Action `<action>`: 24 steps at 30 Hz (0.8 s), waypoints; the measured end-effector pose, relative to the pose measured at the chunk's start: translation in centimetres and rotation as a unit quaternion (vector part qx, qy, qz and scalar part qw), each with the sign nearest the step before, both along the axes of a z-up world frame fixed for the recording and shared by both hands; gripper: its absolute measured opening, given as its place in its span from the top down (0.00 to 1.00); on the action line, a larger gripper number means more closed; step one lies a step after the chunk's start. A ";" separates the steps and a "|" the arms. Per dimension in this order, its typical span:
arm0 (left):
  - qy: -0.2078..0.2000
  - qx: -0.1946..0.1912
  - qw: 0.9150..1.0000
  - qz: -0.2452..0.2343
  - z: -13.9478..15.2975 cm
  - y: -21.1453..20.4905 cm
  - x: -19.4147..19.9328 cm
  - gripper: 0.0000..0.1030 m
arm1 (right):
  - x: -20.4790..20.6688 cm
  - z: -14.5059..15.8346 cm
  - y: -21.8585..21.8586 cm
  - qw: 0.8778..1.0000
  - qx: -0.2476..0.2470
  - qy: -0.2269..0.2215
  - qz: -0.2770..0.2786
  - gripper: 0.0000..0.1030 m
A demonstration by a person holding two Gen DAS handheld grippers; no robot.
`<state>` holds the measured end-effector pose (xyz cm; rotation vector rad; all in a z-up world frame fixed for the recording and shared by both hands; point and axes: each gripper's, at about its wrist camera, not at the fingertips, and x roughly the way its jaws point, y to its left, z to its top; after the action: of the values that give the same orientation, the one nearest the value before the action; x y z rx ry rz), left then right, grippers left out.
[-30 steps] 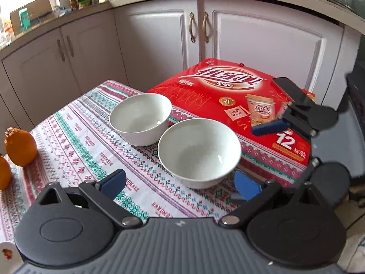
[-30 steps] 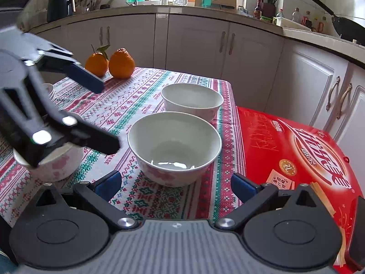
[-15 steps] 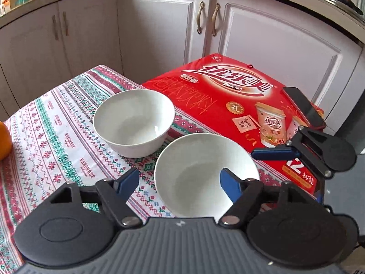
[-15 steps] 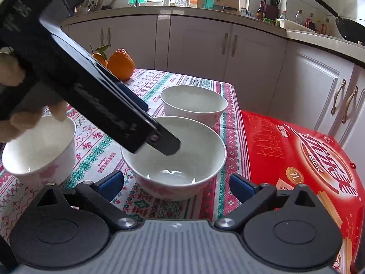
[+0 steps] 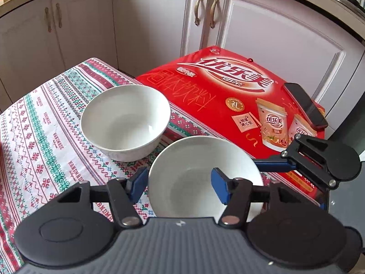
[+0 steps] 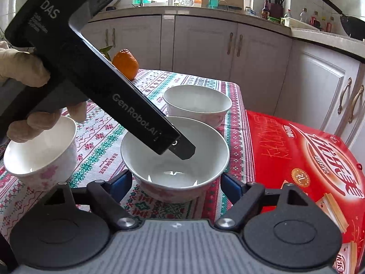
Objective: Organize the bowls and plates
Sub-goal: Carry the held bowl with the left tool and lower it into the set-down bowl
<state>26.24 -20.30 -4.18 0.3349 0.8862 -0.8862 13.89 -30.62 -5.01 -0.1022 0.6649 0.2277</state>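
Three white bowls stand on the patterned tablecloth. The near bowl (image 5: 194, 178) (image 6: 175, 159) is between both grippers. My left gripper (image 5: 179, 183) is open, with one blue finger outside the bowl's left rim and the other finger (image 5: 220, 188) inside the bowl; in the right wrist view its finger (image 6: 182, 148) dips into that bowl. My right gripper (image 6: 175, 183) is open, its fingers straddling the bowl's near side. A second bowl (image 5: 125, 121) (image 6: 197, 104) stands behind it. A third bowl (image 6: 41, 150) with pink flowers stands at the left.
A red drink carton (image 5: 239, 100) (image 6: 308, 155) lies to the right of the bowls, with a dark phone (image 5: 304, 105) on it. An orange (image 6: 125, 64) sits at the table's far side. White kitchen cabinets (image 5: 159, 22) stand beyond the table edge.
My left gripper has moved forward and down to the near bowl and narrowed, one finger now inside the rim. My right gripper has edged closer to the same bowl.
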 end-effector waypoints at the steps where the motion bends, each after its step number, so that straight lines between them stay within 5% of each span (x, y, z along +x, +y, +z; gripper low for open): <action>1: 0.000 0.002 1.000 -0.003 -0.1 -0.1 0.0 0.44 | 0.0 0.0 0.0 1.000 0.002 0.000 0.000 0.17; 24: -0.005 0.005 1.000 -0.010 1.3 1.3 -1.2 0.45 | -0.6 2.0 0.8 1.000 -0.003 -0.002 0.018 0.17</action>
<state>25.08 -19.01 -2.84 0.3565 0.8795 -0.8990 13.28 -29.87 -3.00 -0.1209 0.6594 0.2602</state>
